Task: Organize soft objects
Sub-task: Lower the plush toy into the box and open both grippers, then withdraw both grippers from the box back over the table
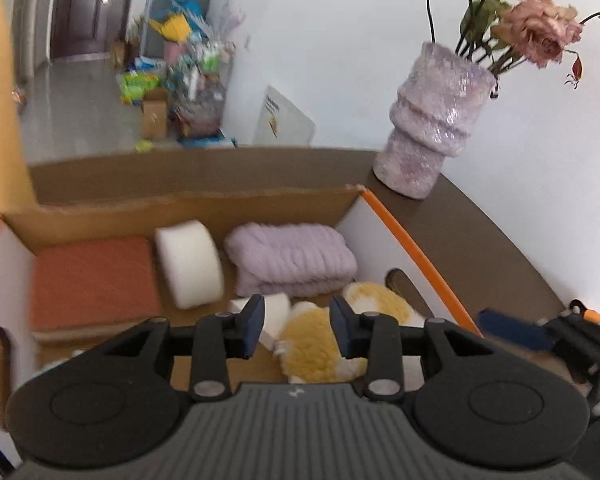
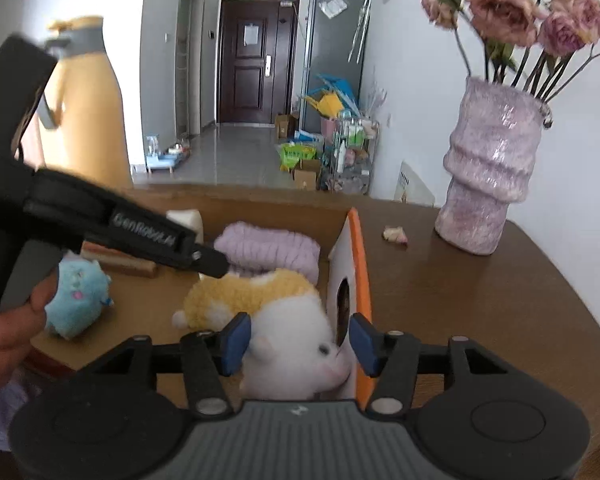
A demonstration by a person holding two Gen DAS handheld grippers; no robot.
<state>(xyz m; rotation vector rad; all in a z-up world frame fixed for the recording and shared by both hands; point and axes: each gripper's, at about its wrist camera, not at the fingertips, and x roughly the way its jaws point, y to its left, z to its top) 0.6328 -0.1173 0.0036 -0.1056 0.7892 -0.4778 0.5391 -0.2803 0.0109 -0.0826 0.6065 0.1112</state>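
An open cardboard box point(image 1: 260, 204) with an orange-edged wall point(image 2: 360, 264) holds an orange sponge block point(image 1: 92, 280), a white foam roll point(image 1: 190, 262), a folded lilac towel point(image 1: 292, 258) and a yellow-and-white plush hamster point(image 1: 320, 340). My left gripper point(image 1: 298, 328) is open just above the plush. In the right wrist view my right gripper point(image 2: 298, 344) is open around the plush's white head point(image 2: 292, 344), one finger outside the box wall. A blue plush point(image 2: 76, 296) lies at the box's left. The left gripper's tip point(image 2: 208, 260) reaches over the plush's back.
The box stands on a brown table point(image 2: 460, 300). A lilac vase point(image 2: 488, 172) with dried roses stands at the table's back right by the wall. A small pinkish scrap point(image 2: 394, 235) lies beside it. A yellow jug point(image 2: 84, 100) stands behind the box's left.
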